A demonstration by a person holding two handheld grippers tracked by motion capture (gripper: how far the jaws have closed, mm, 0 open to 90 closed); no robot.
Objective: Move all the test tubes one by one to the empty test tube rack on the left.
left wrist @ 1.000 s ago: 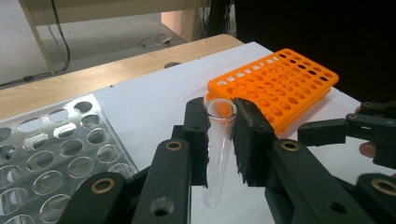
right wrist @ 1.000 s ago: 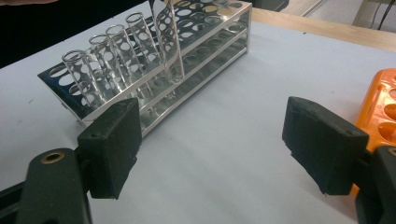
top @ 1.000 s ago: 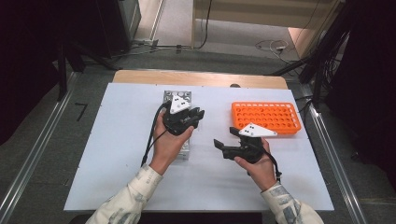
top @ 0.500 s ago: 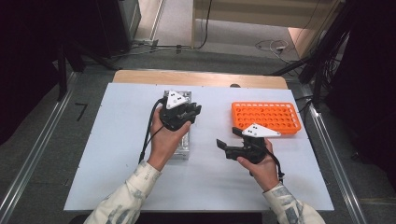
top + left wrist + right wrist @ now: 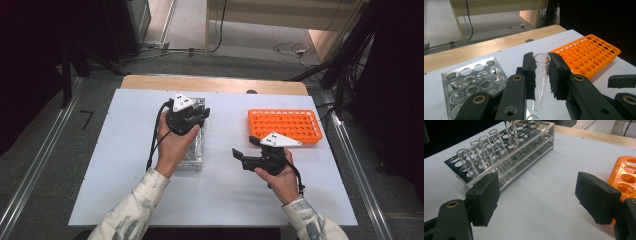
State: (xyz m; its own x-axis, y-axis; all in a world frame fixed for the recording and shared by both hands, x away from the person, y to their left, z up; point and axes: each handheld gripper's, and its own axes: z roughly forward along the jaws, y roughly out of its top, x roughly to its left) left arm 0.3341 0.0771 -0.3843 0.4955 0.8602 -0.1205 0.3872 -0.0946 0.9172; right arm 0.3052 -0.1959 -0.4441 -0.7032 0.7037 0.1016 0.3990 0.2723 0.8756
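Left gripper [image 5: 541, 75] has its jaws clamped on a clear glass test tube [image 5: 540, 80], holding it lifted just above the metal tube rack [image 5: 192, 145], tilted a bit. Right gripper [image 5: 537, 197] hovers over bare white table [image 5: 225, 190] with jaws spread wide and nothing between them, near the orange rack [image 5: 285, 125].

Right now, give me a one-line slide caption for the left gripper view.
Left gripper pinches a clear test tube above the metal rack, orange rack beyond.
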